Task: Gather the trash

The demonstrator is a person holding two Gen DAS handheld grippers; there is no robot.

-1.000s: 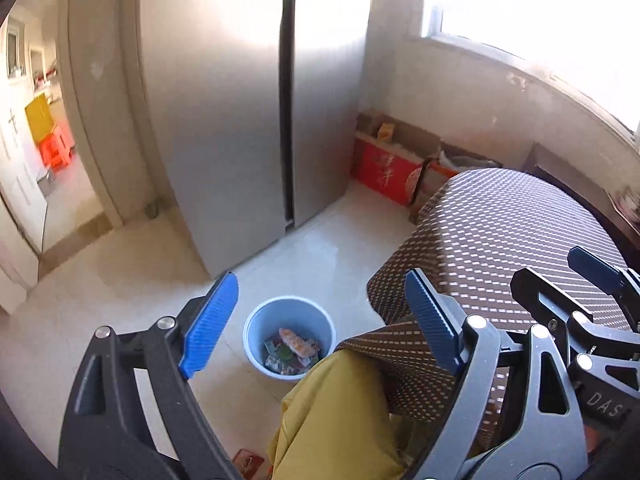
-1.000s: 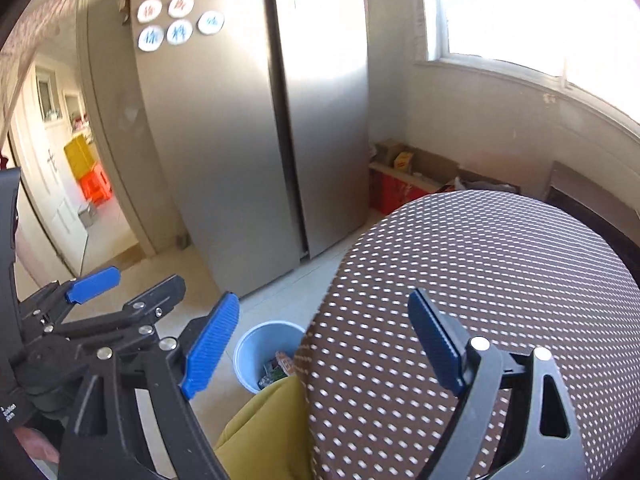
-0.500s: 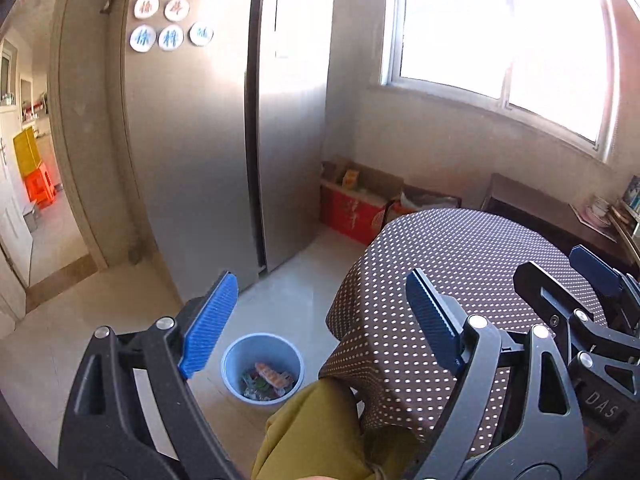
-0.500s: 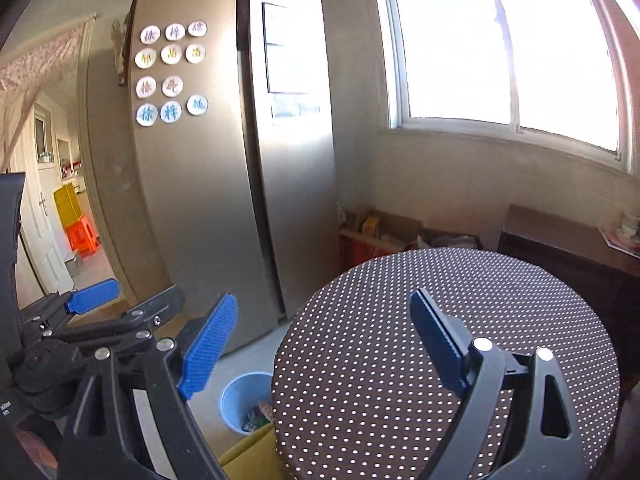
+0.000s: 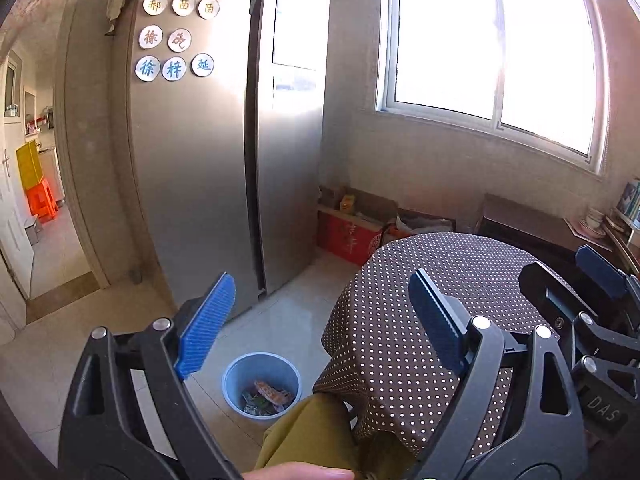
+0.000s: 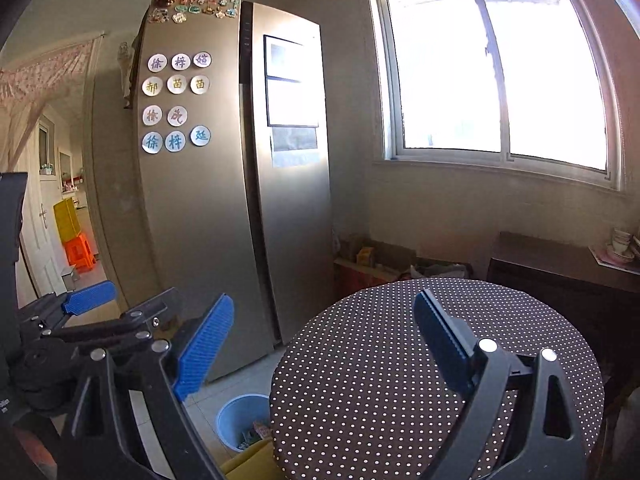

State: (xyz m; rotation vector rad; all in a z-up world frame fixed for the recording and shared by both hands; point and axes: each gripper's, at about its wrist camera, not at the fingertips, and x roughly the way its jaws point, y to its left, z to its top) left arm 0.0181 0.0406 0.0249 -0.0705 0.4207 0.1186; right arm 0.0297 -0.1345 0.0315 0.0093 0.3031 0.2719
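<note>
Far left in my left view I see a doorway [image 5: 44, 216] with orange stools [image 5: 42, 200] beyond it. Next comes the fridge [image 5: 224, 152], its left door covered in round magnets [image 5: 176, 68].

My left gripper [image 5: 318, 320] stands wide with nothing between its blue pads [image 5: 206, 326]; past the gap I see only floor and the table's edge. Below it on the tiles stands the blue bin [image 5: 262, 384], with trash [image 5: 268, 396] lying in its bottom (wrappers, I think, though they are too small to name surely). The bin sits just beside the draped edge of the round table [image 5: 440, 280], whose dotted brown cloth is bare on top. A fold of yellow-green fabric [image 5: 316, 432] juts out from under the cloth, close to the bin.

Behind the table, against the wall, a red box [image 5: 352, 238] rests on the floor under the bright window [image 5: 492, 52].

My right gripper [image 6: 324, 340] has just been opening and is wide too, holding nothing; it hangs over the table's near side. In that view the bin [image 6: 240, 412] peeks out left of the table's rim, partly hidden. A dark cabinet [image 6: 560, 264] stands at the far right.
</note>
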